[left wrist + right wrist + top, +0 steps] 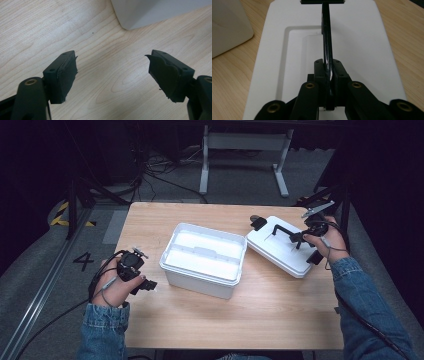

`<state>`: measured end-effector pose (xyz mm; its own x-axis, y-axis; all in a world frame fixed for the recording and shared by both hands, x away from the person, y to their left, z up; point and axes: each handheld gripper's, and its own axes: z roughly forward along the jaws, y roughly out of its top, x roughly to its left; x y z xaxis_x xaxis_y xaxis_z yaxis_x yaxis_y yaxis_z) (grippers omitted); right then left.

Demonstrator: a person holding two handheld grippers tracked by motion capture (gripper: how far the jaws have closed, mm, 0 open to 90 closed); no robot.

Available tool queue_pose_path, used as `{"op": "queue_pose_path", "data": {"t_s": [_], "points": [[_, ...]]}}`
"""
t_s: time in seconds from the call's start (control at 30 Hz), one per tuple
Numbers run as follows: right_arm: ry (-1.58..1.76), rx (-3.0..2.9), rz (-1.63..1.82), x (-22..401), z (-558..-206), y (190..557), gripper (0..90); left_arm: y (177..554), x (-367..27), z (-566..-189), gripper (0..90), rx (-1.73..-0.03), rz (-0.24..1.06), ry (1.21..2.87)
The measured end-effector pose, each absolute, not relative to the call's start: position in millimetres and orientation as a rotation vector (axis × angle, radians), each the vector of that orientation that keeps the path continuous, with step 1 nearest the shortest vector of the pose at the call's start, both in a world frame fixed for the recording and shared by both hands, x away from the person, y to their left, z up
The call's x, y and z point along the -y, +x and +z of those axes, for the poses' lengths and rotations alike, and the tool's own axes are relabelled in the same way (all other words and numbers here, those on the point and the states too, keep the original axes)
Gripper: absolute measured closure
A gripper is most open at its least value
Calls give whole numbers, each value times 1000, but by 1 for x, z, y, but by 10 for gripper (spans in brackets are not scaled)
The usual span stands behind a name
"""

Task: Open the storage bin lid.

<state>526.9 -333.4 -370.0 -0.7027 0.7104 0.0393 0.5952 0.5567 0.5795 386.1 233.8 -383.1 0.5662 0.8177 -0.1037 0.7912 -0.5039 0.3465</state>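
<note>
An open white plastic box [197, 282] stands in the middle of the wooden table [270, 315]. Its white lid [280, 255] lies flat to the right of it, with a thin black handle [284, 230] arching over its top. My right gripper [299, 239] is shut on that handle. In the right gripper view the handle [326, 32] runs away from my right gripper [329, 72] across the lid [367, 37]. My left gripper [150, 284] hovers low by the box's front left corner, open and with nothing in it. The left gripper view shows my left gripper [112, 72] over bare wood, the box corner [150, 12] beyond.
A black clasp [258, 223] sits at the lid's far end. The box is empty inside. Behind the table are a white metal frame [245, 155] and cables on the grey floor. Bare table lies in front of the box.
</note>
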Motion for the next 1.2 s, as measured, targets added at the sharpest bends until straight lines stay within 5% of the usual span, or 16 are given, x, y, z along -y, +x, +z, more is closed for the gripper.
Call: {"op": "queue_pose_path", "data": {"t_s": [1.2], "points": [[1228, -2624, 901, 349, -419, 532, 847, 386, -232, -383, 233, -1310, 100, 2452]]}}
